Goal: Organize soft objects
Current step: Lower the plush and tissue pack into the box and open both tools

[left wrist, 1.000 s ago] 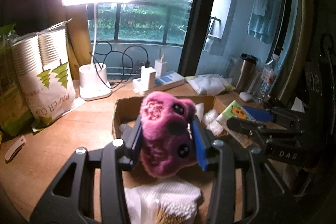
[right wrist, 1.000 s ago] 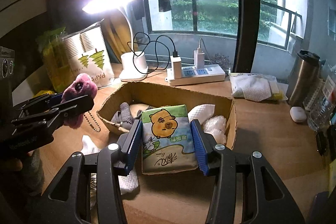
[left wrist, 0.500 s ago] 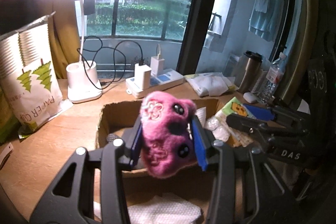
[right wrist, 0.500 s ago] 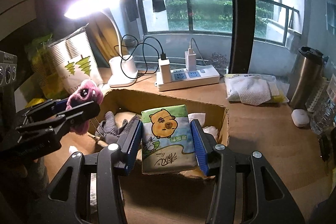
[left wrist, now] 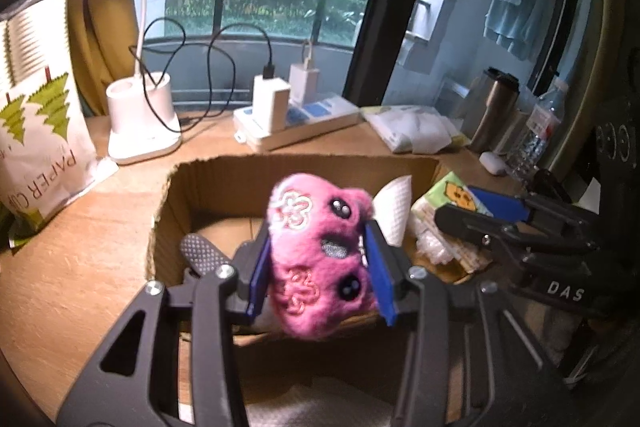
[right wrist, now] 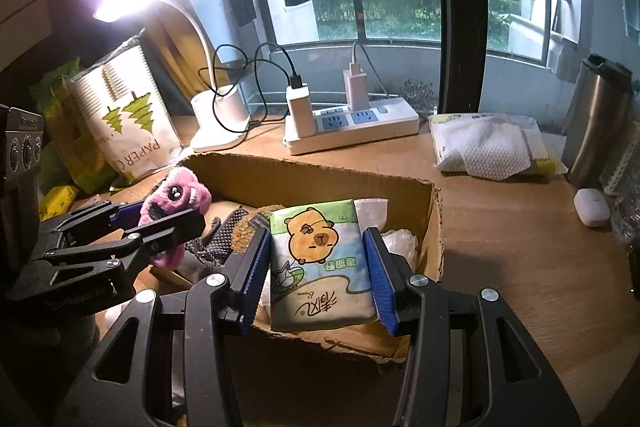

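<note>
My left gripper [left wrist: 318, 267] is shut on a pink plush toy [left wrist: 318, 259] and holds it over the near left part of the open cardboard box [left wrist: 208, 179]. It also shows in the right wrist view [right wrist: 168, 223], with the plush toy [right wrist: 176, 195] at the box's left side. My right gripper [right wrist: 318, 275] is shut on a tissue pack with a capybara picture [right wrist: 318, 267], held over the box's near right part [right wrist: 434, 227]. In the left wrist view the right gripper [left wrist: 492, 215] reaches in from the right. A grey dotted glove [right wrist: 218, 239] and white soft items [left wrist: 394, 211] lie inside the box.
A lit white desk lamp [left wrist: 140, 123], a power strip with chargers [right wrist: 352, 125] and a paper cup bag [right wrist: 124, 119] stand behind the box. A wipes pack [right wrist: 488, 145], a steel tumbler [right wrist: 596, 131] and a white earbud case [right wrist: 592, 207] are at the right.
Both grippers have moved forward over the box with their loads. The pink toy now hangs above the box's inside. The white cloth on the desk has slid below the left view.
</note>
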Demonstrator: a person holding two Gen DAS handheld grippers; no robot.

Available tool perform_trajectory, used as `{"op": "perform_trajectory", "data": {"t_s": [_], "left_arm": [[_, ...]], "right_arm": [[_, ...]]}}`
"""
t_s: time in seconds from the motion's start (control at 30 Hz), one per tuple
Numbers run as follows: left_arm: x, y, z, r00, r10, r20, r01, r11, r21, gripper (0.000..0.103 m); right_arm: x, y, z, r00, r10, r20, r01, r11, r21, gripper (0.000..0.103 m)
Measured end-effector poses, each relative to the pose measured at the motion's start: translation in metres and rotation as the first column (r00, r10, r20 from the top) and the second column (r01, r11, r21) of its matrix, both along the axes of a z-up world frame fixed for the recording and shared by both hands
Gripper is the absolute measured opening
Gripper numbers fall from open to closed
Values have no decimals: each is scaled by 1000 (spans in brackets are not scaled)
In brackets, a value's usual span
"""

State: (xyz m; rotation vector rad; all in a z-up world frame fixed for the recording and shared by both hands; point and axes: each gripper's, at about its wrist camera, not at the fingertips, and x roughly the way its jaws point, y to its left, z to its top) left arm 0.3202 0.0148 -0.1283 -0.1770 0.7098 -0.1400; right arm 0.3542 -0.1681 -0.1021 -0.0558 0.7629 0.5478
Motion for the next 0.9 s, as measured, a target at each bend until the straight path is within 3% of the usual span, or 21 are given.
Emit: {"op": "perform_trajectory", "data": {"t_s": [0.1,0.27,0.4,0.53,0.9], "left_arm": [[0,-1,-1,1000,0,-6,0,1000,5,52],[-1,-1,0,1000,9,-6,-9,1000,12,53],[-5,5,4,1000,25,2,-25,1000,7,55],[-13,8,10,999,35,15,-35,999,4,63],[-40,15,26,997,51,56,-51,999,-3,64]], "right_arm": [[4,0,-4,1000,-4,-11,4,1000,4,50],[6,-1,-5,1000,-17,-17,17,1000,0,51],[3,-2,-2,1000,-24,-12,24,1000,-1,60],[-2,-1,2,1000,-28,-2,28,1000,-4,62],[-28,4,20,999,-13,39,14,1000,-7,62]]}}
